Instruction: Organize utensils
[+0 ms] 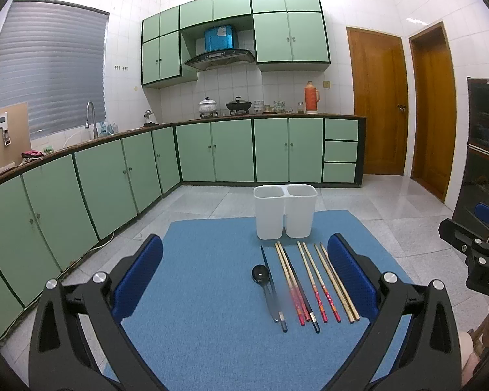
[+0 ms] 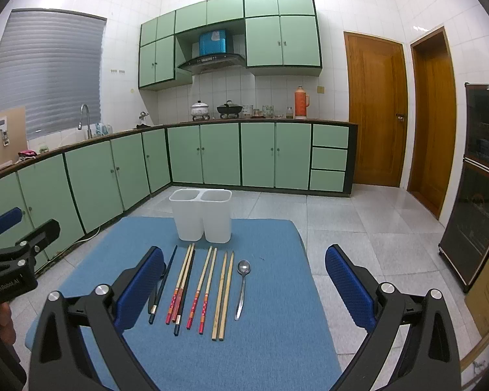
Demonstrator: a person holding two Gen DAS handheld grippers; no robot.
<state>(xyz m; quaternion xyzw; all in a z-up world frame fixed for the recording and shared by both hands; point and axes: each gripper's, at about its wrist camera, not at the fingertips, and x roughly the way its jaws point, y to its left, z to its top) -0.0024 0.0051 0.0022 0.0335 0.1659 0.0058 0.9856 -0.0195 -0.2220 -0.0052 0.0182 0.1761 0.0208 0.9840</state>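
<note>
A white two-compartment holder (image 1: 285, 210) (image 2: 201, 215) stands empty at the far side of a blue mat (image 1: 205, 309) (image 2: 270, 309). In front of it lie several chopsticks in a row: dark ones (image 2: 164, 283), red-handled bamboo pairs (image 1: 293, 283) (image 2: 200, 290) and a plain bamboo pair (image 1: 337, 283) (image 2: 223, 296). A black spoon (image 1: 260, 274) lies at the row's left end; a metal spoon (image 2: 243, 285) lies at its right end. My left gripper (image 1: 244, 244) hovers open over the left part of the row. My right gripper (image 2: 245, 251) hovers open over the metal spoon. Neither holds anything.
The mat covers a small table on a tiled kitchen floor (image 2: 358, 228). Green cabinets (image 1: 114, 176) run along the left and back walls. A dark glass cabinet (image 2: 479, 202) stands at the right. A hand (image 2: 0, 322) holds the left gripper's handle.
</note>
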